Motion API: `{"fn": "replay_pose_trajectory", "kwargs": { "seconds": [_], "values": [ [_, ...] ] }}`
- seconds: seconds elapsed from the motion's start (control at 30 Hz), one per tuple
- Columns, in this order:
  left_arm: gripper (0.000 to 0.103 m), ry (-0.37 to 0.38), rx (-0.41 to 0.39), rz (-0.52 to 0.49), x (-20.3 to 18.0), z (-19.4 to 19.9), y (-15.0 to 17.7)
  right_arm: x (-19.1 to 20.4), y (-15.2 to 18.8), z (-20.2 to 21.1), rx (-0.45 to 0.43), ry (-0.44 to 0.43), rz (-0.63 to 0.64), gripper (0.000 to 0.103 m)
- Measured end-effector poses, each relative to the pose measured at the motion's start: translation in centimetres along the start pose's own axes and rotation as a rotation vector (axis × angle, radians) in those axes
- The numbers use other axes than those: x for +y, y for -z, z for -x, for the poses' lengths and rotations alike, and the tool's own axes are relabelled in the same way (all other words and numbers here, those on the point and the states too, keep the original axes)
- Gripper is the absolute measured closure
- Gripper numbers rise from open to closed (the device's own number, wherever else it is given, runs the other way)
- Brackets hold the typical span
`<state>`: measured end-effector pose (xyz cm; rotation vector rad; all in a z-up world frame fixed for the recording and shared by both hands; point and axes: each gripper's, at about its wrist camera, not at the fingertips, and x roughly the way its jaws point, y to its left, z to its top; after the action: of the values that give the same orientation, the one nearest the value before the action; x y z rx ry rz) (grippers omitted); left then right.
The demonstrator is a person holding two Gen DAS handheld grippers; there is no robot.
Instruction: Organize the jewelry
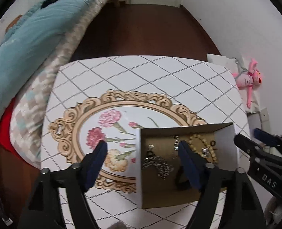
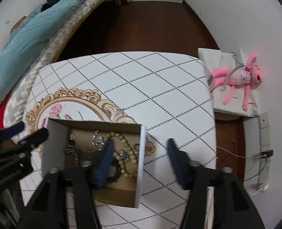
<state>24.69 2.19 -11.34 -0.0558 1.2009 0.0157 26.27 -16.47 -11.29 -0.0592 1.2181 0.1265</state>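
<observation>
Left wrist view: the left hand-held gripper (image 1: 143,154) stands apart, straddling the left wall of the cardboard box (image 1: 139,171) on the bench (image 1: 141,72); a chain necklace (image 1: 158,164) lies inside, best approached straight down.

Right wrist view: the right hand-held gripper (image 2: 141,148), also apart, straddles the right wall; the bead bracelet (image 2: 127,152) inside stays clear of its fingers.

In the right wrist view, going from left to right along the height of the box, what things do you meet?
Left gripper → cardboard box → silver chain → beaded bracelet → right gripper's outer finger → bare tablecloth → wall charger.
</observation>
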Motion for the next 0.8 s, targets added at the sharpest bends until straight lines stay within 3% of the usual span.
{"fn": "replay_pose_trajectory", "kwargs": {
  "seconds": [0.07,0.13,0.27,0.8],
  "values": [
    [0.013,-0.031,-0.025,0.001,0.3,0.2,0.5,0.1,0.6,0.0,-0.005,0.033,0.008,0.016],
    [0.003,-0.051,-0.035,0.007,0.6,0.2,1.2,0.0,1.4,-0.2,-0.003,0.049,0.006,0.009],
    [0.001,-0.084,-0.042,0.0,0.8,0.0,2.7,-0.2,2.9,-0.5,0.007,0.073,0.003,0.001],
    [0.001,-0.08,-0.06,0.023,0.1,1.2,5.8,-1.3,5.8,1.3,-0.035,0.108,-0.034,0.001]
  ]
}}
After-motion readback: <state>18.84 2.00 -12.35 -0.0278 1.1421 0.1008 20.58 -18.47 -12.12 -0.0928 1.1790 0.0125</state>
